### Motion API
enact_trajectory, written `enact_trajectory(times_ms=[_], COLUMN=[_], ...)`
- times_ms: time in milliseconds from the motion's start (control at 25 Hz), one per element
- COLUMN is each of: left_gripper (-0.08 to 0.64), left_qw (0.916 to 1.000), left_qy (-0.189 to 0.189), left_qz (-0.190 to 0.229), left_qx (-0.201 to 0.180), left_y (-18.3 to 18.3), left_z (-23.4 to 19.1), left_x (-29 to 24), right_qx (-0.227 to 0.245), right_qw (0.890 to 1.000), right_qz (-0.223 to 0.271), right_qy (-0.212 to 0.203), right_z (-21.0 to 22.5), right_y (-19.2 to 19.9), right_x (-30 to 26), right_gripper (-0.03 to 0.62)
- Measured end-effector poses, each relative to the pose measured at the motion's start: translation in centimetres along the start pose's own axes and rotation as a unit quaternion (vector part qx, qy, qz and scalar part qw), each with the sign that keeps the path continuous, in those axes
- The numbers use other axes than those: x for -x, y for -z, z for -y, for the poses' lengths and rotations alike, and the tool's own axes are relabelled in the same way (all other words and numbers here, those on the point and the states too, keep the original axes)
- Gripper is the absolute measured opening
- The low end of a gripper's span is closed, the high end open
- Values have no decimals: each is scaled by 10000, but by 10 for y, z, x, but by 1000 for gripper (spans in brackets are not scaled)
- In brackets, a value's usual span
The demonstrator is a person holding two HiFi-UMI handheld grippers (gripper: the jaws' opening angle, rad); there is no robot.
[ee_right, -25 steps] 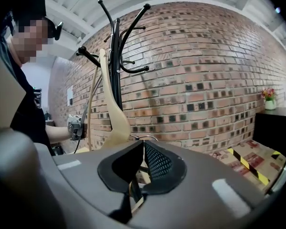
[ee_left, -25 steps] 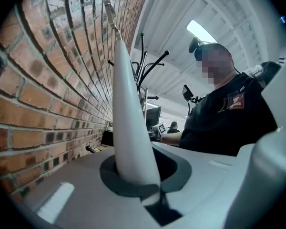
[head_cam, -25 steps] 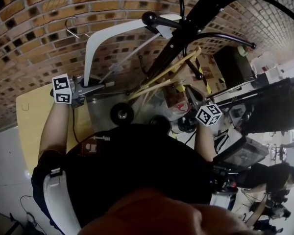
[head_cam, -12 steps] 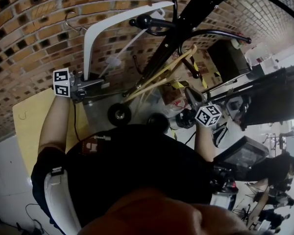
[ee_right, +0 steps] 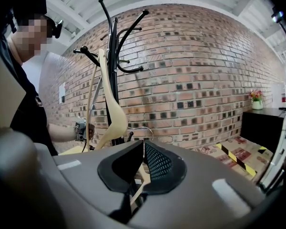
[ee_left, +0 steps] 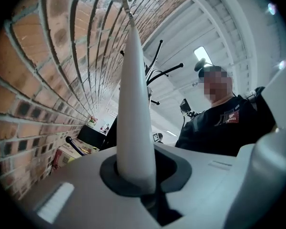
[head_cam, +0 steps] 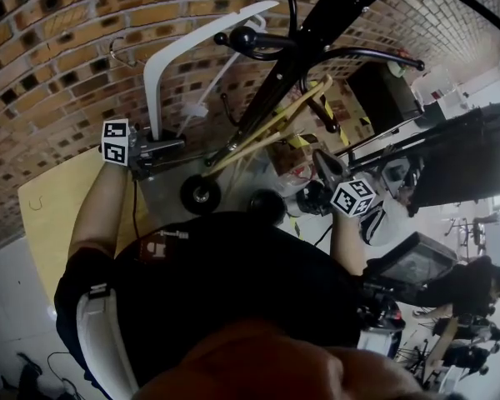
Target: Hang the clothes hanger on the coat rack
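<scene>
A white hanger [head_cam: 162,65] curves up from my left gripper [head_cam: 154,144], which is shut on its lower end. In the left gripper view the white arm [ee_left: 133,104] rises straight out of the closed jaws [ee_left: 136,180] along the brick wall. Its metal hook [head_cam: 115,52] points toward the wall. The black coat rack [head_cam: 308,48] stands just right of the hanger, its curved pegs close to the hanger's upper tip. A wooden hanger [ee_right: 107,104] hangs on the rack [ee_right: 113,56]. My right gripper [ee_right: 142,171] is shut on its thin lower end.
A brick wall [head_cam: 58,40] runs behind the rack. A pale wooden tabletop [head_cam: 50,215] lies at the left. A black wheel [head_cam: 200,194] sits by the rack's base. Boxes with yellow-black tape [ee_right: 238,151] and a dark cabinet [ee_right: 262,123] stand to the right.
My left gripper has shifted a little toward the rack with the white hanger, whose upper tip now sits higher and closer to the pegs. The right gripper has stayed put.
</scene>
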State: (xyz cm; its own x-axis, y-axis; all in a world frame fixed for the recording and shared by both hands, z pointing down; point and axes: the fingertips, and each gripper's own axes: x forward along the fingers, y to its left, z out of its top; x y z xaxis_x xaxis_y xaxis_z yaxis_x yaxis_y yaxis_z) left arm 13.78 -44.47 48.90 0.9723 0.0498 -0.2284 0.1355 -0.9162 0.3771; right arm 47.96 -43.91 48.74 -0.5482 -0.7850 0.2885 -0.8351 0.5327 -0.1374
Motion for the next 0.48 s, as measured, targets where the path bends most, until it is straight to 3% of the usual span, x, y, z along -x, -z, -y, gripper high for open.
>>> enact_trajectory(times_ms=[200,480], left_gripper=[29,29], left_qw=[9995,9923], left_qy=[281,1002], left_qz=[53,133], left_qx=[162,709], left_y=[5,13], left_z=[-1,12], left_x=[-3,-5], right_qx=[-8,-10], right_qw=[10000,10000], right_qz=[9,-16], right_qy=[7,46], right_z=[-2,-1], right_y=[0,3], right_x=[1,4], right_gripper=[23,23])
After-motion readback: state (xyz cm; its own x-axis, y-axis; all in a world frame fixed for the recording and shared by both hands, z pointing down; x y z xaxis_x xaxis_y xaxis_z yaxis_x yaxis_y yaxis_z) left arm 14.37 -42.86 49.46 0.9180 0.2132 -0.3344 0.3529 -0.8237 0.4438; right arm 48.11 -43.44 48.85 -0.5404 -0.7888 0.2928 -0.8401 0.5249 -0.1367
